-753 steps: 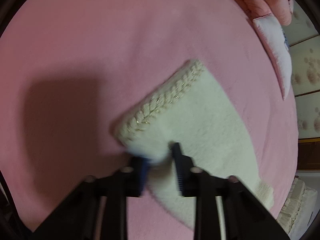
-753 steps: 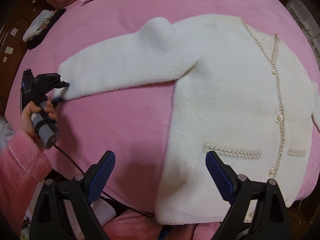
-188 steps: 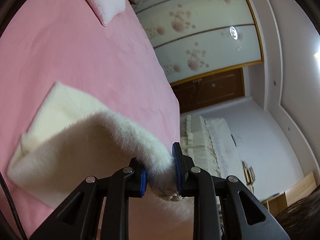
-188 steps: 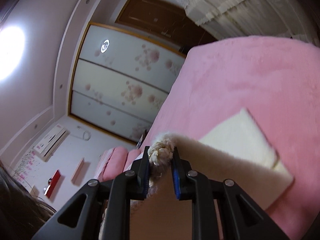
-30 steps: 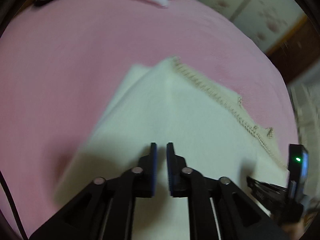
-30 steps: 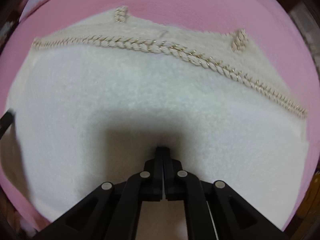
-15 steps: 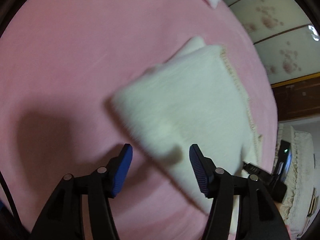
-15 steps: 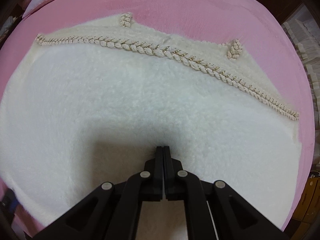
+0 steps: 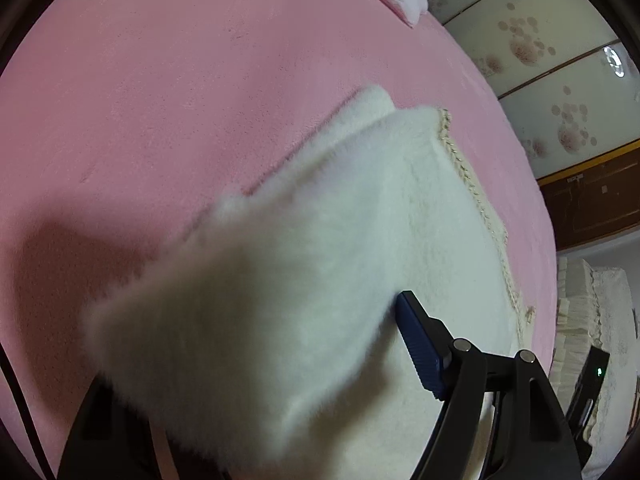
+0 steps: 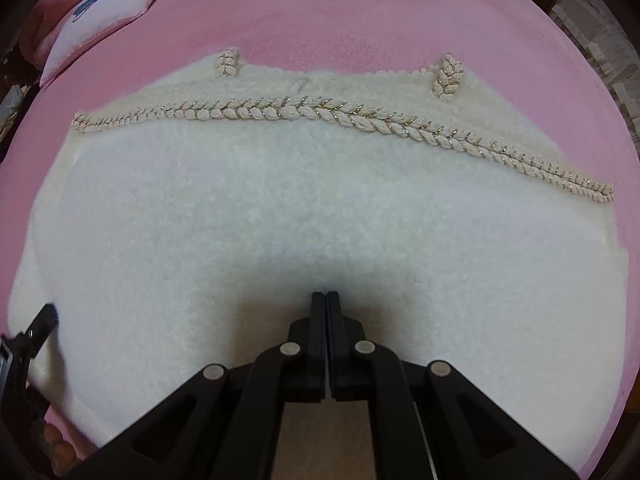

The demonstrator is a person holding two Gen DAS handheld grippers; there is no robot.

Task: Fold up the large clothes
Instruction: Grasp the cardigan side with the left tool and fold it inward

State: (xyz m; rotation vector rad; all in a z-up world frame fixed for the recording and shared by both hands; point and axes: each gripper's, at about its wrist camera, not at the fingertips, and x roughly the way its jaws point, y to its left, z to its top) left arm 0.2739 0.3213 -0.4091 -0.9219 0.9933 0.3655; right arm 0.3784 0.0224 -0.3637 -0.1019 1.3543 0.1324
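Fluffy white cardigan lying folded on pink bed, my left gripper just been opening wide around its corner, not squeezing, my right gripper clenched empty, hovering over the middle

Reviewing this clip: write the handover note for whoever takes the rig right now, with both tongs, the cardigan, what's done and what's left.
Left tongs: jaws have just been opening and now straddle a near corner of the folded white cardigan, not pressing it.
Right tongs: shut, empty, pointing down over the cardigan's fluffy top layer.
Cardigan: a compact folded stack on the pink bedspread, braided trim along its far edge.
Done: the folds.
Left: probably tidy or grip that corner; I can't tell whether another fold is planned.
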